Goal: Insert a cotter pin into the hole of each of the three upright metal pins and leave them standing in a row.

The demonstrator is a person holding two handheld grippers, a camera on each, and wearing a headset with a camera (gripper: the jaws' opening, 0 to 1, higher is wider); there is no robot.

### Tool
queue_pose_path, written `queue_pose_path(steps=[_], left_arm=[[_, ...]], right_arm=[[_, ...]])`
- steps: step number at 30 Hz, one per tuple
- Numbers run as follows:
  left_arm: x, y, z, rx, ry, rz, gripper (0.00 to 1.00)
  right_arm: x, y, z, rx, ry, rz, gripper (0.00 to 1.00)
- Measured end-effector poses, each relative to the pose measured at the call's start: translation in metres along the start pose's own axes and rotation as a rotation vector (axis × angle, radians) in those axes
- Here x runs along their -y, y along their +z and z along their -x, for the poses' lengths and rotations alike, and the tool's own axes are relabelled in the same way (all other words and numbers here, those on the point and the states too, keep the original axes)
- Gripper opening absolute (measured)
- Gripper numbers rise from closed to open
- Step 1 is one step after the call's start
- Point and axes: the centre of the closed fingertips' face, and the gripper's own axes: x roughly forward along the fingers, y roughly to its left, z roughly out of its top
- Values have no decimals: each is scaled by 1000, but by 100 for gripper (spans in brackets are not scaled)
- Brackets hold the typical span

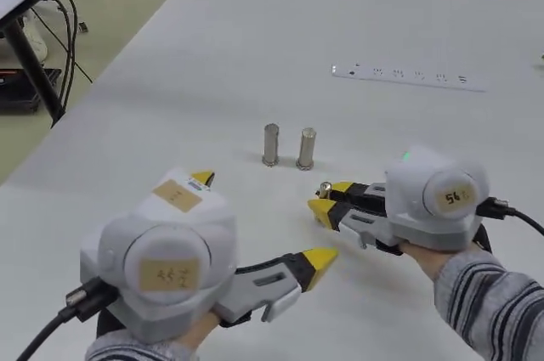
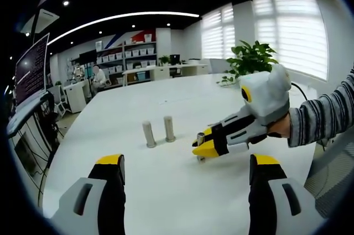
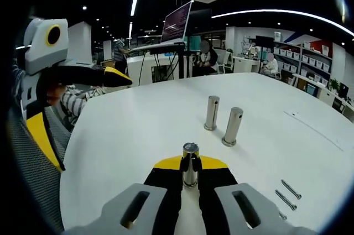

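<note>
Two upright metal pins (image 1: 270, 144) (image 1: 306, 148) stand side by side in the middle of the white table. A third metal pin (image 1: 325, 189) stands upright just right of them, and my right gripper (image 1: 323, 199) is shut on it; in the right gripper view the pin (image 3: 190, 164) sits between the yellow fingertips (image 3: 166, 164). Three cotter pins (image 3: 287, 193) lie on the table to the right of that gripper. My left gripper (image 1: 261, 218) hangs low at the near left, open wide with nothing between its jaws (image 2: 188, 164).
A white power strip (image 1: 408, 76) lies further back on the right. The table's left edge (image 1: 127, 47) drops to the floor, where a stand with cables (image 1: 38, 47) is. The table (image 1: 212, 55) is bare beyond the pins.
</note>
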Motion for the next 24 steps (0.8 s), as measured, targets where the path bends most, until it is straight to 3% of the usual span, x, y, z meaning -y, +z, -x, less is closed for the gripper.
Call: queue_pose_path(steps=[11,24], left_arm=[[1,-1,0,-3,-6,-7,92],[4,-2,0,-10,-17,-8,92]], right_arm=[[-2,-11,8,-19,-9,-8,4],[-1,-13,12,-15,-15,-13,5]])
